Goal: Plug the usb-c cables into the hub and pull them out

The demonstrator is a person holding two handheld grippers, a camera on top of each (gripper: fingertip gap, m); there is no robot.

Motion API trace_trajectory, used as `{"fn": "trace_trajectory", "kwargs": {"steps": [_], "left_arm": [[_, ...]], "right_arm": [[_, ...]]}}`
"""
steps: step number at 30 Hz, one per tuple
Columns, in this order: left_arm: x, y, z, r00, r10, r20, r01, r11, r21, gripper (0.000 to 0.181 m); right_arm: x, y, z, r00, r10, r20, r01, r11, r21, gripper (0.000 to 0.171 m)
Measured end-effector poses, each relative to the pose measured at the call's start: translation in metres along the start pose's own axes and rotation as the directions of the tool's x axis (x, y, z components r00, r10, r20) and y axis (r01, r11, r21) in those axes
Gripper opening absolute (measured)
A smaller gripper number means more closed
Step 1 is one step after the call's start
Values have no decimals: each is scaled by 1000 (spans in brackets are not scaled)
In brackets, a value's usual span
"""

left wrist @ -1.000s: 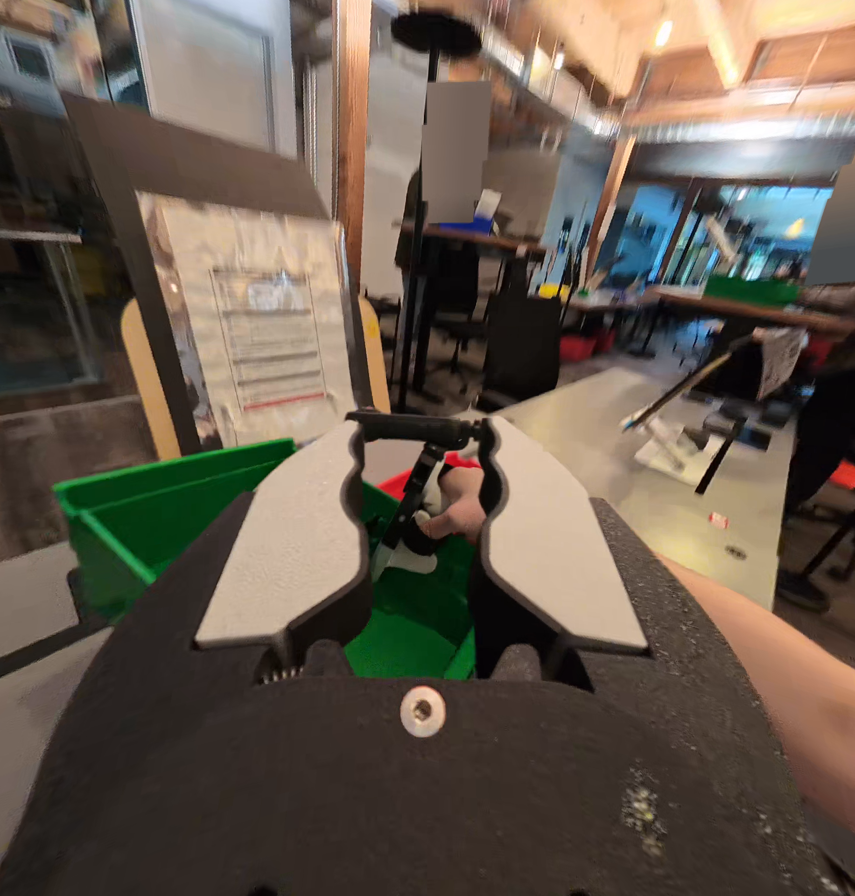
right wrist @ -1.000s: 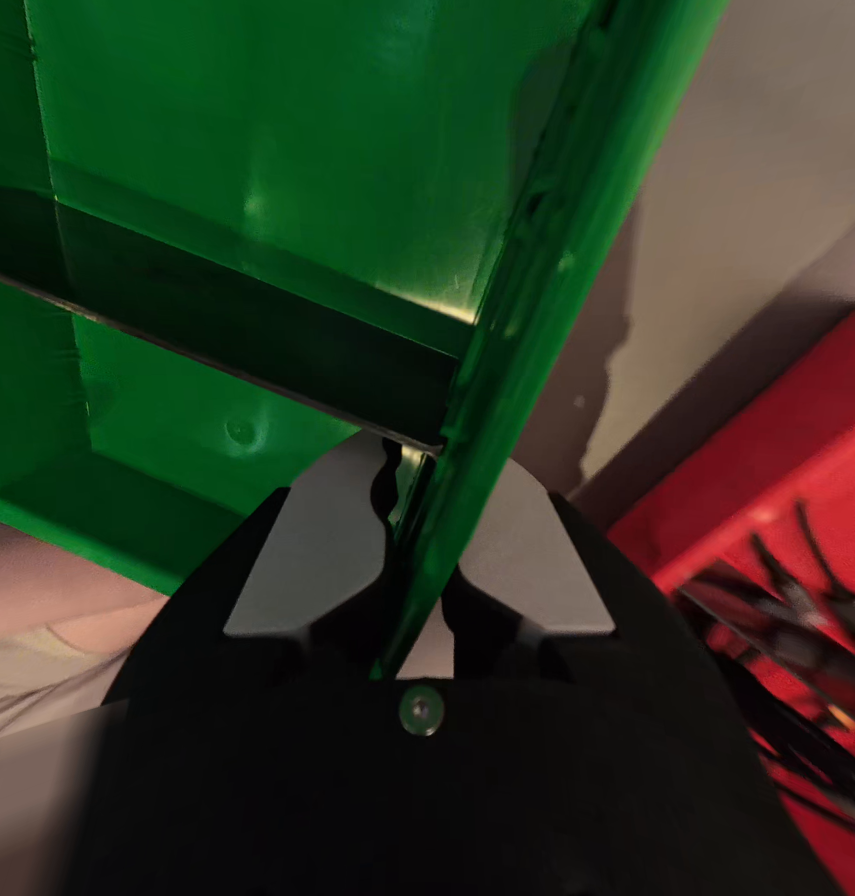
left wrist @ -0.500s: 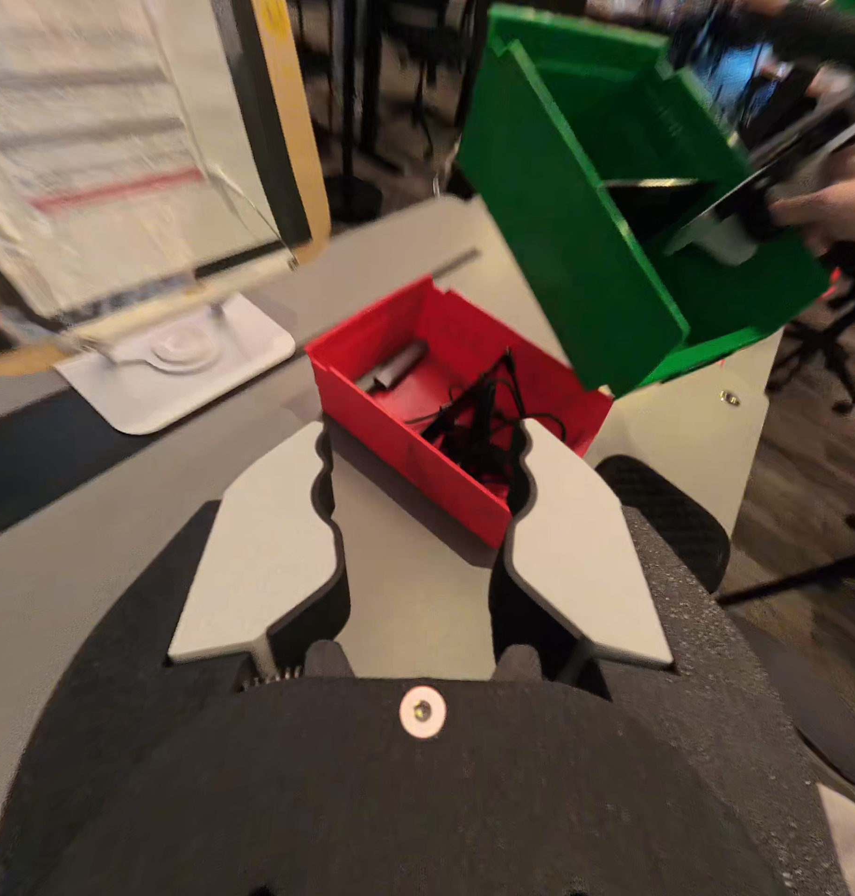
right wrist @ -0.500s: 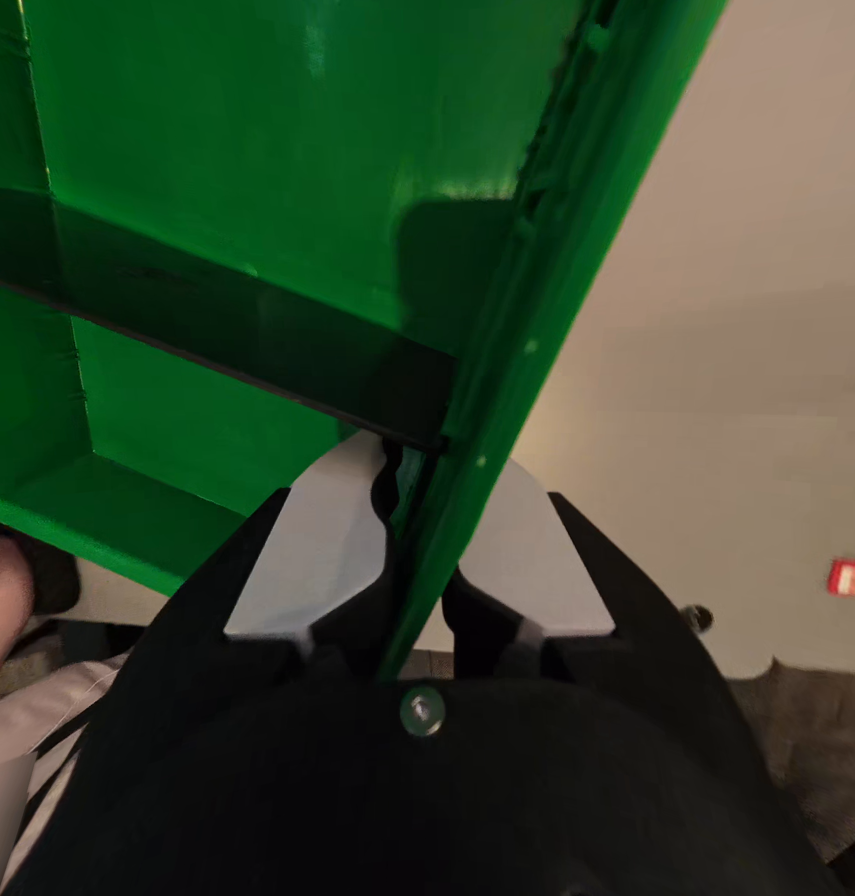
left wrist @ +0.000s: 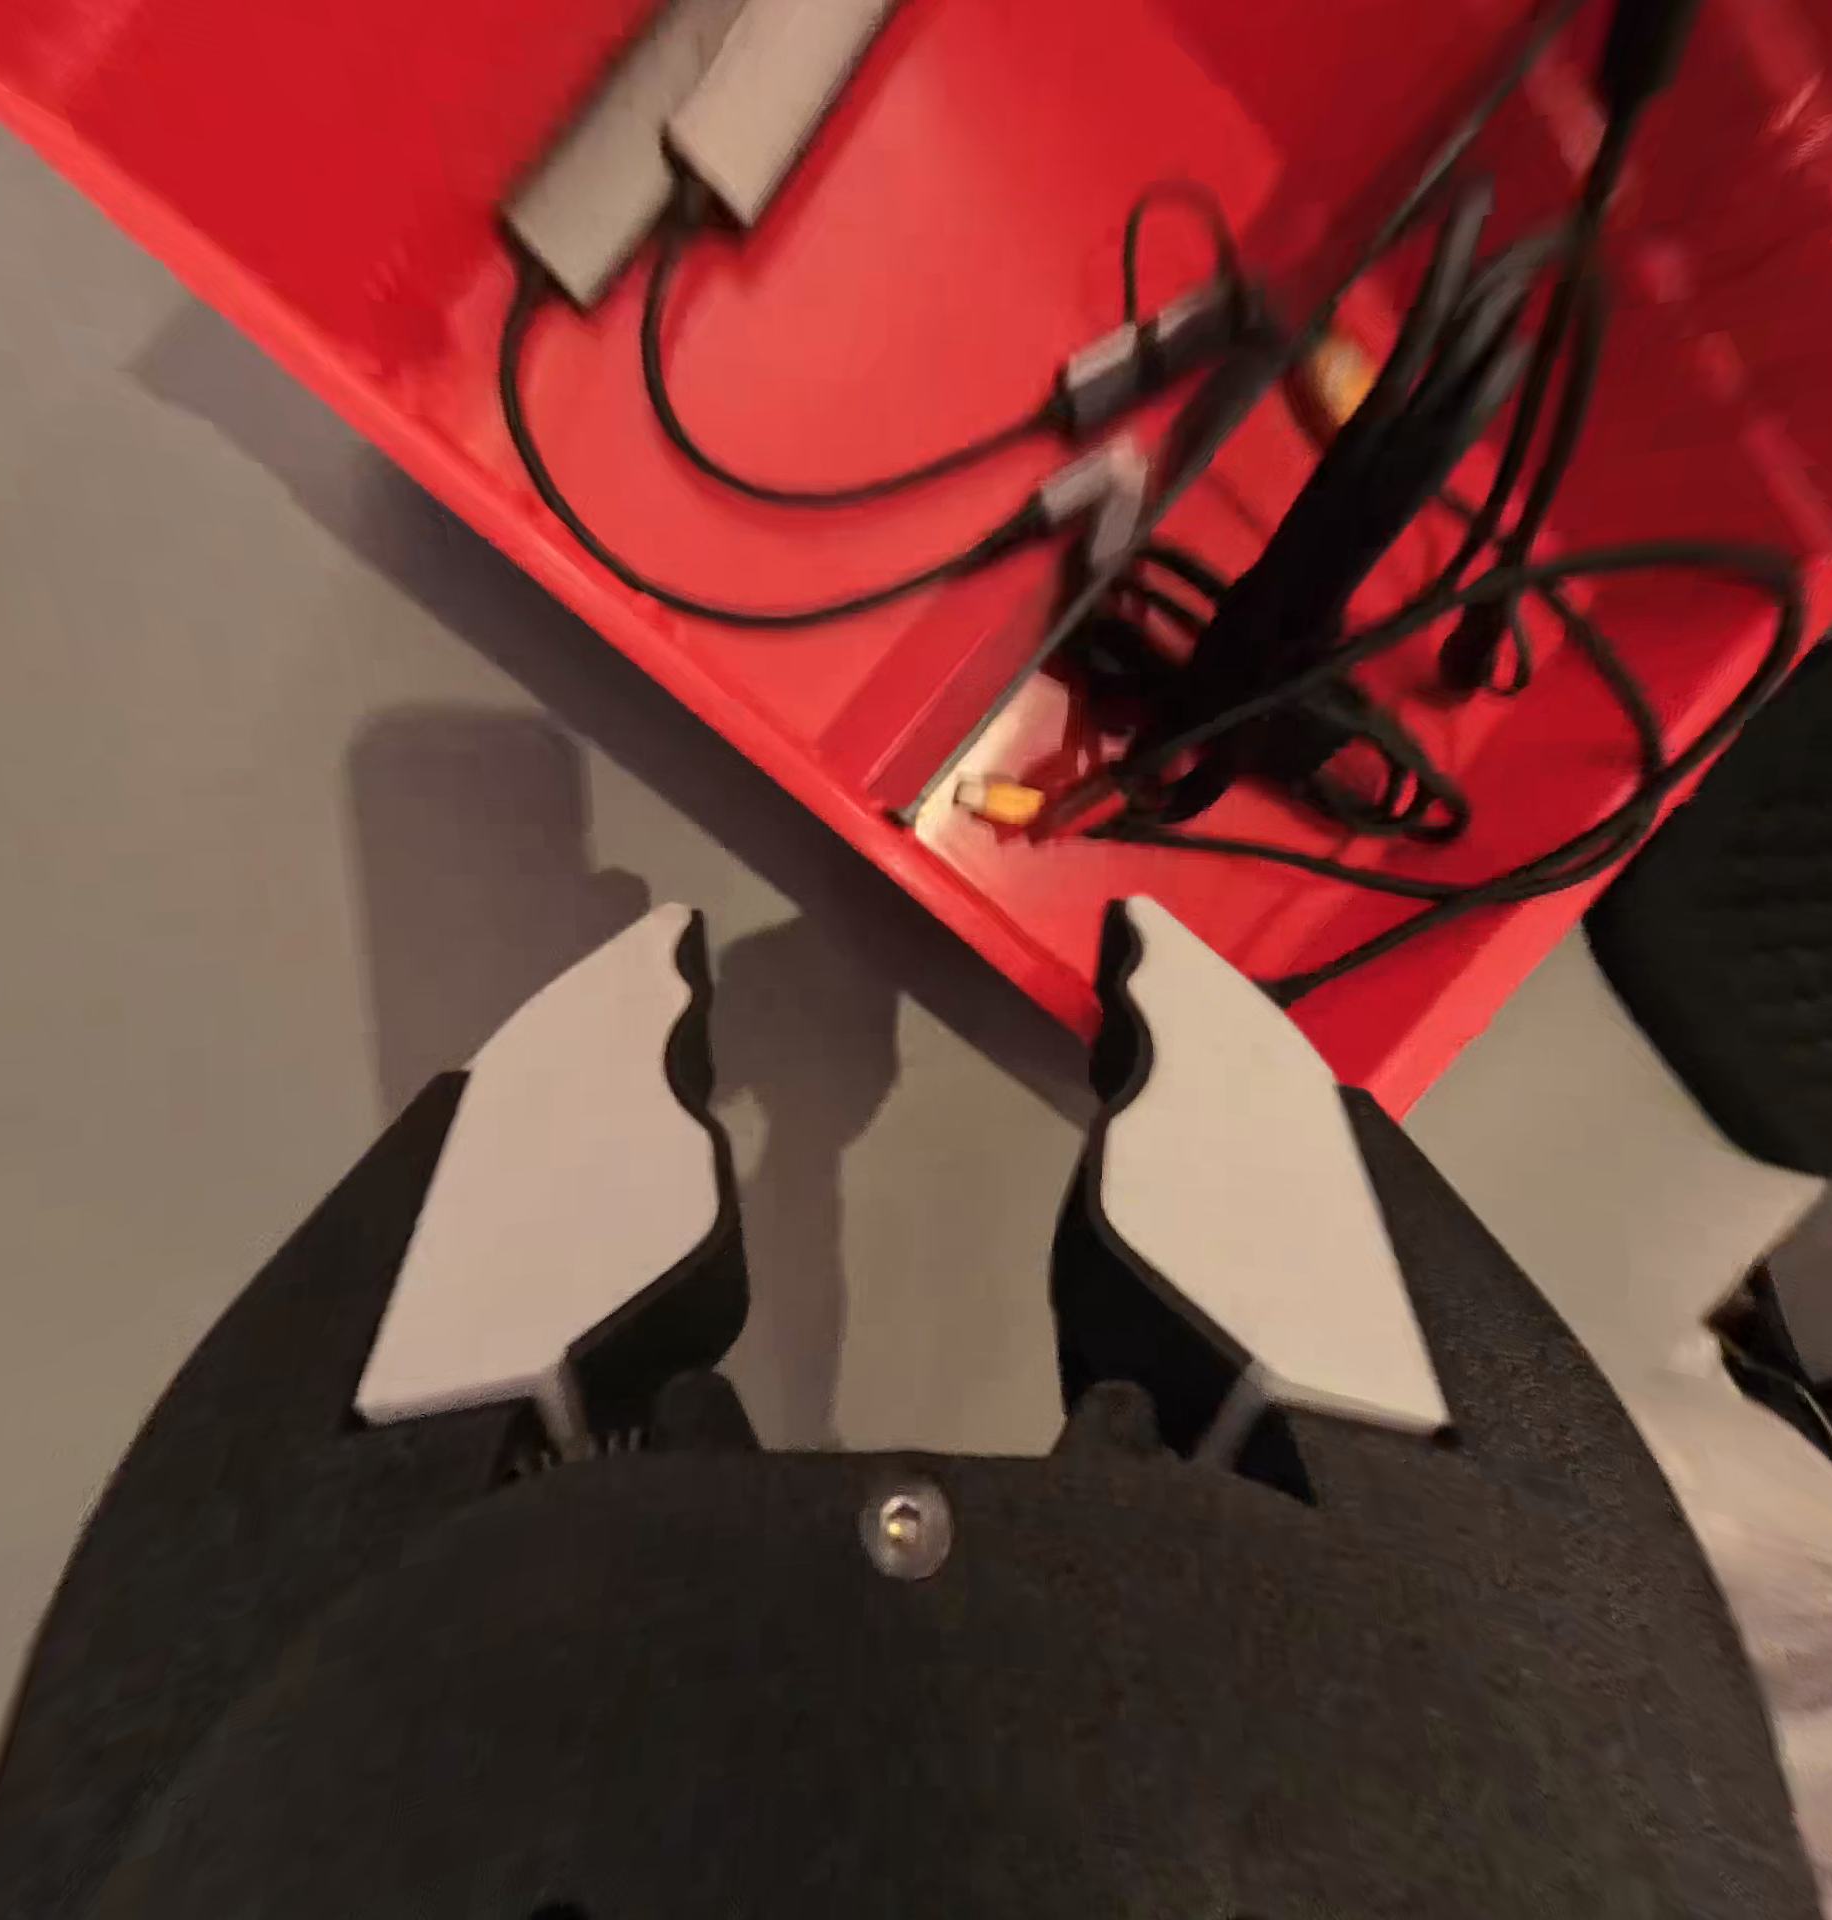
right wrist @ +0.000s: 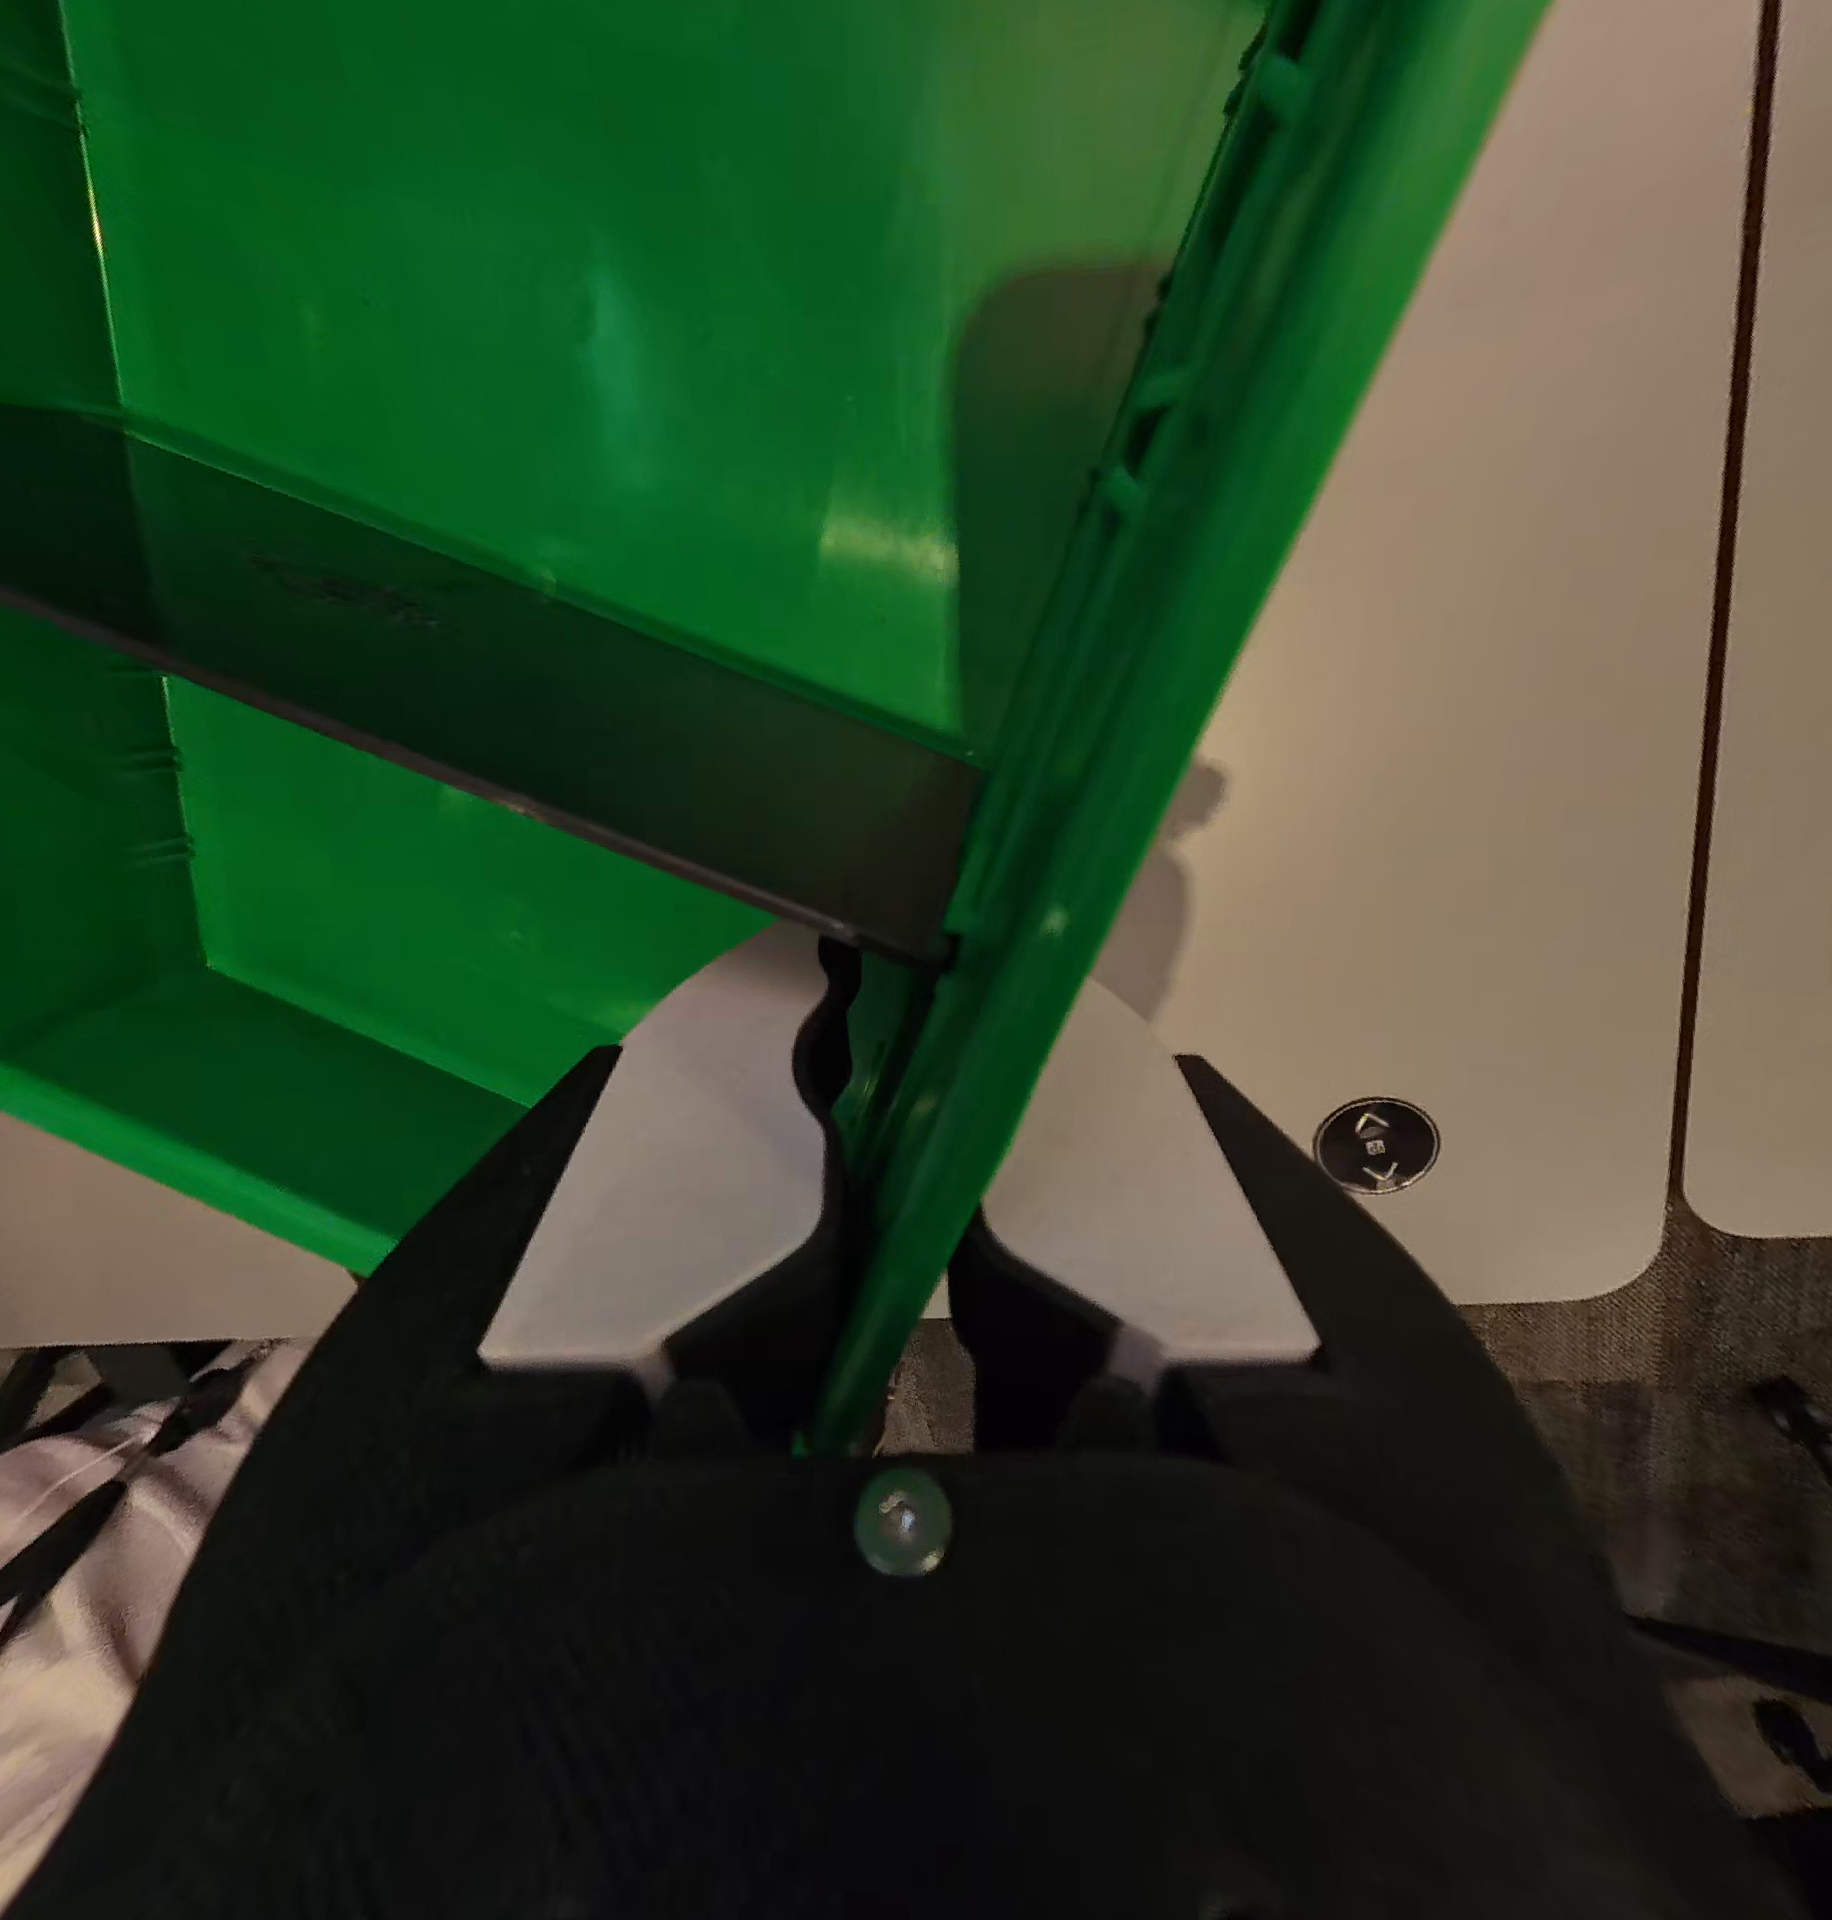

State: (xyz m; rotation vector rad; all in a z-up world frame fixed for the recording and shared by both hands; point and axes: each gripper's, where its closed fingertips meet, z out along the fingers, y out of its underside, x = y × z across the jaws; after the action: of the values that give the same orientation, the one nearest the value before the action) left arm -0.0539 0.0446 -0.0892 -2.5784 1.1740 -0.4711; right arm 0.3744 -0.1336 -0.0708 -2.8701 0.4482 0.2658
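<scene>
Lying in the far part of a red bin (left wrist: 995, 312), two slim grey hubs (left wrist: 683, 135) side by side, flat and rectangular, matte metal-looking, each trailing a thin black lead that curves across the bin floor to a small grey plug (left wrist: 1130, 364); tangling at the bin's right side, a heap of black usb-c cables (left wrist: 1307, 623), thin and round, looping over one another, one loop spilling over the rim toward the near corner; showing among them, a small orange-tipped connector (left wrist: 1000, 800) near a dark divider edge; blurring somewhat, so finer detail on plugs and ports not being readable.

Hovering above the bare grey worktop (left wrist: 216, 727) just short of the bin's near wall, left tongs (left wrist: 901, 920) standing wide apart and gripping nothing; pale grey flat plates with wavy black inner edges, set on a grainy black foam-like body with a single silver screw.

Clamping onto the side wall of a glossy green bin (right wrist: 579, 312), right tongs (right wrist: 881, 966) pressed almost together with the thin plastic wall pinched between; holding that bin tilted and lifted above a pale worktop (right wrist: 1463, 727); crossing its smooth moulded inside, a black flat divider (right wrist: 538, 686); sitting in the pale worktop near its rounded edge, a small round black button (right wrist: 1375, 1143); lying below that edge, grey carpet floor (right wrist: 1670, 1403).
</scene>
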Motion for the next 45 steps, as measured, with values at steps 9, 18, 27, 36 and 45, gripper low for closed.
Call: {"fn": "trace_trajectory", "kwargs": {"steps": [9, 18, 27, 36, 45], "left_arm": [[-26, 25, -11, 968, -136, -210, 113, 987, -118, 41], [-128, 79, -60, 914, -366, -175, 364, 930, -44, 14], [-210, 188, -123, 751, -645, -139, 658, 749, 80, 13], [-213, 222, -138, 814, -577, -68, 580, 812, 58, 12], [-220, 239, -147, 840, -542, -17, 542, 839, 51, 10]], "right_arm": [[-10, -3, 16, 987, -145, -67, 143, 989, -36, 17], [-69, -18, 46, 941, -332, -59, 326, 941, -94, 17], [-97, -29, 66, 932, -362, -37, 354, 925, -137, 17], [-105, -39, 82, 936, -351, -30, 341, 925, -165, 17], [-103, -51, 94, 943, -333, 14, 331, 930, -161, 18]]}}
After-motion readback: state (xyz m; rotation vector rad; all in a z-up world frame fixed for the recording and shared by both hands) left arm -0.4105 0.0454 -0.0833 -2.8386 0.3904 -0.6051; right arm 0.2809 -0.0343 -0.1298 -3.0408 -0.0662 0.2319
